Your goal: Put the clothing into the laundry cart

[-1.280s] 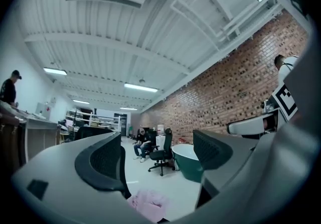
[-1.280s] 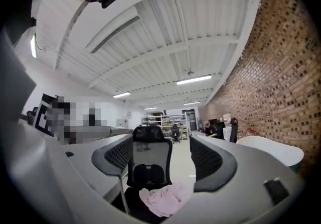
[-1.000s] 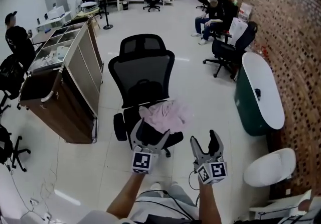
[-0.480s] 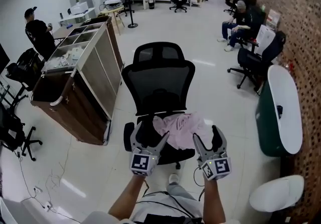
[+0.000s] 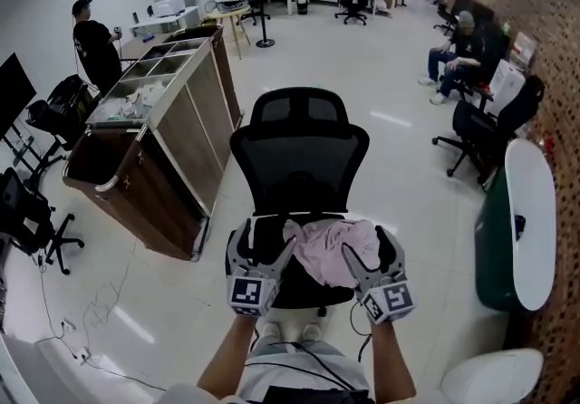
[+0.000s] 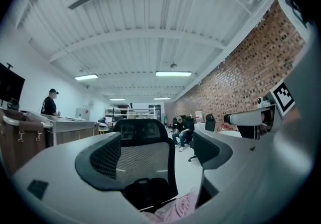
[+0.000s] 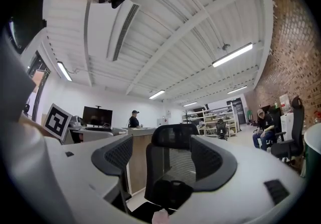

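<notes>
The left gripper [image 5: 263,246] and right gripper [image 5: 370,248] hovered, jaws apart and empty, seemingly just above pink clothing [image 5: 319,246] on an office chair [image 5: 304,158].

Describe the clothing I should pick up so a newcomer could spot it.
Find the black mesh chair in the middle of the white floor, right of the brown cart. On its seat lies a crumpled garment. It is the only pink, soft thing there; all around it is black.
</notes>
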A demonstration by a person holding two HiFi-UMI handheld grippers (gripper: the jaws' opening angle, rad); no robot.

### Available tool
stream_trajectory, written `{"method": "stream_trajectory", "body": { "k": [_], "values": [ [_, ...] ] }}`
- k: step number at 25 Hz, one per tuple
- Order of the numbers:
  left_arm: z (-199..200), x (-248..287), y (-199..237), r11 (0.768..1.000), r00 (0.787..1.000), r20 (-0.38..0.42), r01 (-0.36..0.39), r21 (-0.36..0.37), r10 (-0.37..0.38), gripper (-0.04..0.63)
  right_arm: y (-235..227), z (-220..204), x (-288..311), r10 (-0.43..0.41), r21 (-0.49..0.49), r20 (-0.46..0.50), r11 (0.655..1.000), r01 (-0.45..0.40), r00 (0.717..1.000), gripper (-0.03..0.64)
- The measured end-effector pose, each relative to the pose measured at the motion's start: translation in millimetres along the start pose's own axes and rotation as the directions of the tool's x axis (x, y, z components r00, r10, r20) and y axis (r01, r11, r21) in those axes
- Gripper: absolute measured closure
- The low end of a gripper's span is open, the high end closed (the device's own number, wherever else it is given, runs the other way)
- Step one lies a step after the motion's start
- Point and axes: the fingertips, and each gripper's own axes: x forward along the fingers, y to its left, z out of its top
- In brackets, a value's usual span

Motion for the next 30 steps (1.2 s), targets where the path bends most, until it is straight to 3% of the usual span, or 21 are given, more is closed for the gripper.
{"method": "stream_trajectory", "body": {
  "k": [6, 9, 11, 13, 16, 19, 23, 25, 27, 30],
  "values": [
    [-12.2, 18.1, 7.8, 0.999, 0.999, -0.018, 0.043, -0.019, -0.044, 0.167, -4.4, -14.8, 15.3, -0.021, 0.006, -0.029, 1.000, 0.021, 0.999, 0.242],
    [-27.6, 25.1, 8.3, 0.997, 0.996, -0.033, 0.080, -0.006, -0.080, 0.167, -5.0, -35.6, 19.1, -0.025, 0.004, -0.076, 1.000, 0.025, 0.997, 0.242],
    [-34.2, 28.8, 7.9, 0.995, 0.995, -0.044, 0.086, -0.043, -0.088, 0.167, -3.7, -55.5, 20.3, -0.005, -0.026, -0.131, 1.000, 0.002, 0.991, 0.242],
    [-42.3, 31.9, 6.0, 0.992, 0.994, -0.051, 0.092, -0.089, -0.097, 0.167, -1.1, -84.3, 18.6, 0.029, -0.081, -0.226, 0.996, -0.049, 0.974, 0.241],
    [-67.0, 38.6, 5.7, 0.988, 0.988, -0.068, 0.131, -0.086, -0.137, 0.167, 0.3, -135.9, 21.8, 0.069, -0.143, -0.407, 0.980, -0.139, 0.911, 0.238],
    [-91.9, 49.7, 9.6, 0.986, 0.981, -0.108, 0.152, -0.072, -0.159, 0.167, -6.8, -203.3, 32.3, 0.102, -0.210, -0.585, 0.939, -0.272, 0.805, 0.210],
    [-126.8, 66.9, 13.6, 0.982, 0.976, -0.156, 0.132, -0.132, -0.152, 0.167, -36.7, -311.6, 40.4, 0.068, -0.285, -0.787, 0.842, -0.459, 0.614, 0.143],
    [-154.7, 69.7, 21.2, 0.984, 0.968, -0.194, 0.139, -0.113, -0.159, 0.166, -54.2, -363.6, 46.2, 0.016, -0.313, -0.862, 0.770, -0.556, 0.507, 0.025],
    [-174.5, 72.8, 27.3, 0.984, 0.965, -0.219, 0.117, -0.134, -0.144, 0.166, -70.2, -412.8, 43.0, -0.030, -0.293, -0.923, 0.702, -0.649, 0.384, -0.014],
    [-200.1, 82.5, 29.1, 0.980, 0.964, -0.232, 0.093, -0.177, -0.134, 0.166, -95.3, -480.1, 36.0, -0.100, -0.230, -0.972, 0.593, -0.772, 0.213, -0.018]
  ]
}}
